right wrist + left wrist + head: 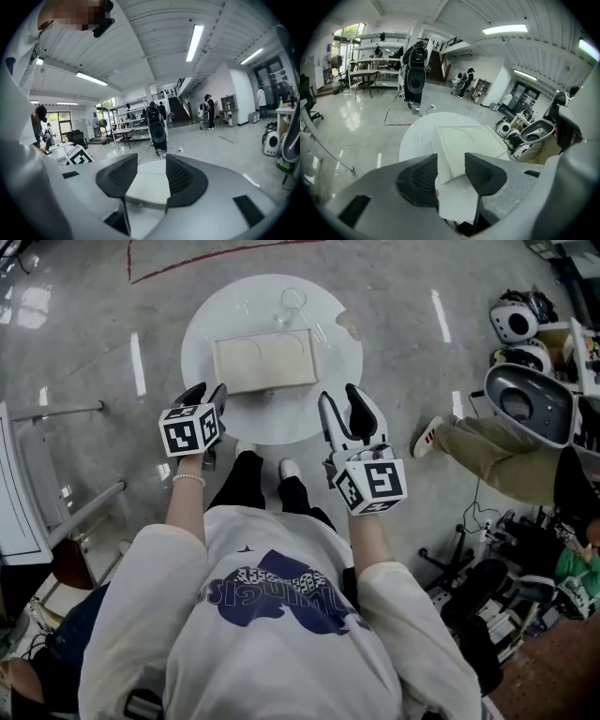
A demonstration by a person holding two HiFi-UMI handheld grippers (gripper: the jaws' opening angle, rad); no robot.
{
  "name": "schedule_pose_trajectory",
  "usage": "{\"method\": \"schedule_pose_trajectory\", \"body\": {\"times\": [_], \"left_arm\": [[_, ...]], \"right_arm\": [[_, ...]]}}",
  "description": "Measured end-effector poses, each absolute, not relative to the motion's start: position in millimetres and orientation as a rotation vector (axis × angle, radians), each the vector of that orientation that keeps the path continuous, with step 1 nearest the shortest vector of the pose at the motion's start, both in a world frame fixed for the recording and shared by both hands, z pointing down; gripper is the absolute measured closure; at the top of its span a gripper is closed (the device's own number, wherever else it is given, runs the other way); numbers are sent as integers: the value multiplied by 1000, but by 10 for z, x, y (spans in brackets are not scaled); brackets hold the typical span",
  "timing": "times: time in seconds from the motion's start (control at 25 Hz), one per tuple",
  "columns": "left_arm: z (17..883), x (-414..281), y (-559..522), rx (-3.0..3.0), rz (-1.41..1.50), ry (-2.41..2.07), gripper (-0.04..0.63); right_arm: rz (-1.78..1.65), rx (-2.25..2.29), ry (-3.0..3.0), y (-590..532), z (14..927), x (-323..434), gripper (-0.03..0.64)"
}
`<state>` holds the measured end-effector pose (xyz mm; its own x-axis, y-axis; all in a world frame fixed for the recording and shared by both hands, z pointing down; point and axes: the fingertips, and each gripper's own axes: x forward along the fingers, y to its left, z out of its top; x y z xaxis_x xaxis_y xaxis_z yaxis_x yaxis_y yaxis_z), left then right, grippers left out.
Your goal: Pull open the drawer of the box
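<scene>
The box (pixel 265 360) lies flat in the middle of the round table (pixel 206 329), and a glass (pixel 291 306) stands just behind the box. The left gripper (pixel 208 395) hovers near the front left corner of the box. Its jaws stand apart with nothing between them, and it does not touch the box. The right gripper (pixel 340 401) hovers in front of the box on the right side, also released and empty.

I cannot make out a drawer handle on the box. The step in hand looks like the approach. To do it well, I think one gripper should press on the box to steady it, so it does not slide. The other should take the drawer front and pull straight away from the glass, slowly.
</scene>
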<state>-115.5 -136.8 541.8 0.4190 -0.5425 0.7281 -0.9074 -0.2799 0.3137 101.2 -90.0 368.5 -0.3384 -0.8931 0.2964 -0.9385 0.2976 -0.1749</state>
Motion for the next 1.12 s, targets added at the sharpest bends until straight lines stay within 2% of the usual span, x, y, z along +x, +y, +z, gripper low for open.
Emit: {"method": "schedule_pose_trajectory", "body": {"times": [0.32, 0.72, 1.12], "left_arm": [[5752, -1124, -1470, 1899, 730, -1172, 419], [5840, -1068, -1461, 1839, 753, -1125, 515], [5846, -1070, -1465, 1801, 721, -1111, 517]], "right_arm": [[555, 1767, -2344, -877, 3967, 1062, 443], [611, 1825, -2295, -909, 4171, 1120, 443], [689, 1687, -2198, -927, 4756, 906, 443]]}}
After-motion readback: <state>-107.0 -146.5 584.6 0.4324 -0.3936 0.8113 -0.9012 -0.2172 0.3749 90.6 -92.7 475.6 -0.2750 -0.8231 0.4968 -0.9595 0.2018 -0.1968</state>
